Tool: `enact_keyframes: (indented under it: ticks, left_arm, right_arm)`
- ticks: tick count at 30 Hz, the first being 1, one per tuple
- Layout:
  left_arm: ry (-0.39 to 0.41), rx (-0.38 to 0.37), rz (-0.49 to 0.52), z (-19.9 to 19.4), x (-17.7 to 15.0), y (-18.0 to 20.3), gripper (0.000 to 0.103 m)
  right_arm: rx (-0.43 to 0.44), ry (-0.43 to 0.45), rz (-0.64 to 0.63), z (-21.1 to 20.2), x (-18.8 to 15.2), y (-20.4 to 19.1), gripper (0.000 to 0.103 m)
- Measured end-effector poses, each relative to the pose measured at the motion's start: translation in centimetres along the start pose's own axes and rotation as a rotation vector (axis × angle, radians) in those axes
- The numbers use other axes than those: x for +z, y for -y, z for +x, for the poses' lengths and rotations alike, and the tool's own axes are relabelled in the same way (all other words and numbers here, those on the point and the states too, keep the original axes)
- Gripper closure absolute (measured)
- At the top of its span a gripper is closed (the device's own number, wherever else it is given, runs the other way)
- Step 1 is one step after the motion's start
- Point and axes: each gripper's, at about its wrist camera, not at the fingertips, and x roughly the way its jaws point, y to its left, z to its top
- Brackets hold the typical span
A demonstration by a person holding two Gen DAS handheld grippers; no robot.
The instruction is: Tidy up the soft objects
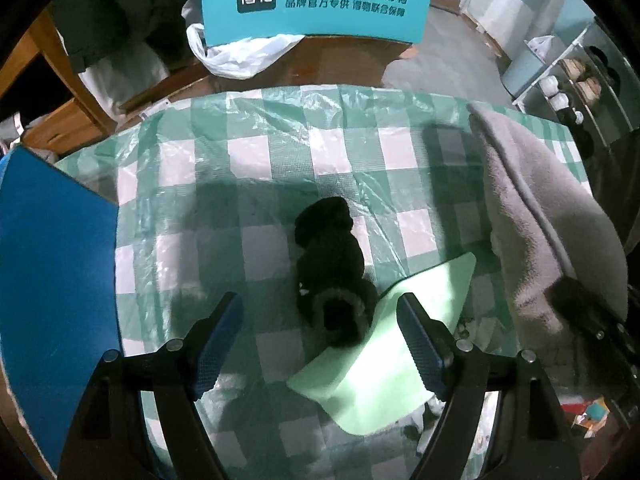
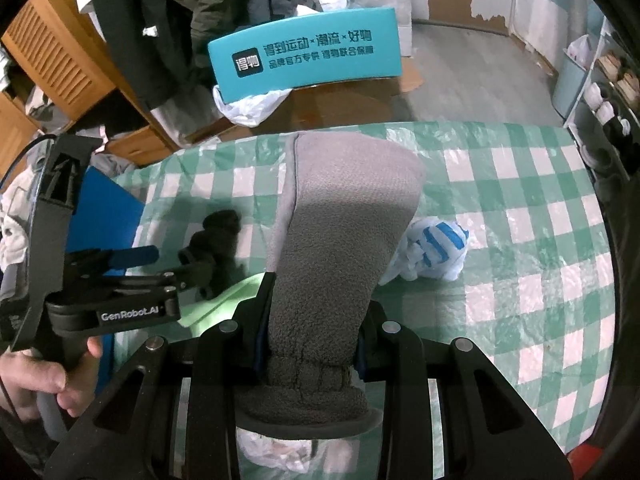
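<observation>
Grey fleece sock-like piece with ribbed cuff [image 2: 340,240] — pinched at the cuff end by the right gripper [image 2: 310,348], its body reaching toward 12 o'clock over the green-and-white checked plastic tablecloth [image 2: 520,208]. Whether it is lifted or resting on the cloth, cannot tell.

Left gripper [image 1: 320,344] has its fingers spread, holding nothing, aimed at the fuzzy black knitted sock [image 1: 332,264], which lies loose mid-table with its cuff overlapping a flat pale-green foam sheet [image 1: 384,368] at 5 o'clock.

Progress, as I read it: early. 1 item in hand, black sock not yet picked, and a crumpled white-and-blue plastic-wrapped bundle [image 2: 432,252] sits at 3 o'clock of the grey piece. No sorted pile visible.

Textures — grey is nubby pile, black is shaggy and floppy, tablecloth is wrinkled glossy film.
</observation>
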Motion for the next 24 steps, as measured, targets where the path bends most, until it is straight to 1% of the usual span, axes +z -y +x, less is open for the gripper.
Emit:
enact_keyframes:
  ticks: [4,5,6,7,9,14,24]
  left_arm:
    - [0.003,0.002,0.009,0.9,0.1,0.0,0.024]
    - [0.0,0.007,0.013,1.2,0.1,0.0,0.027]
    - [-0.003,0.008,0.016,1.4,0.2,0.0,0.037]
    - [-0.012,0.008,0.022,1.7,0.1,-0.1,0.042]
    - [-0.021,0.005,0.027,1.9,-0.1,-0.1,0.064]
    - [0.008,0.022,0.057,1.3,-0.6,0.3,0.073]
    - [0.07,0.029,0.068,-1.2,-0.8,-0.2,0.074]
  right_arm:
    - [-0.002,-0.001,-0.001,0.3,0.2,0.3,0.072]
    - [-0.002,-0.002,0.0,0.4,0.1,0.4,0.072]
    - [-0.002,-0.003,0.0,0.5,0.1,0.4,0.072]
    - [-0.002,-0.004,-0.002,0.5,0.2,0.4,0.072]
    - [-0.002,-0.004,-0.005,0.6,0.2,0.4,0.072]
    - [-0.004,-0.01,-0.011,0.7,0.1,0.4,0.072]
    - [-0.009,0.001,-0.031,0.2,0.4,-0.6,0.072]
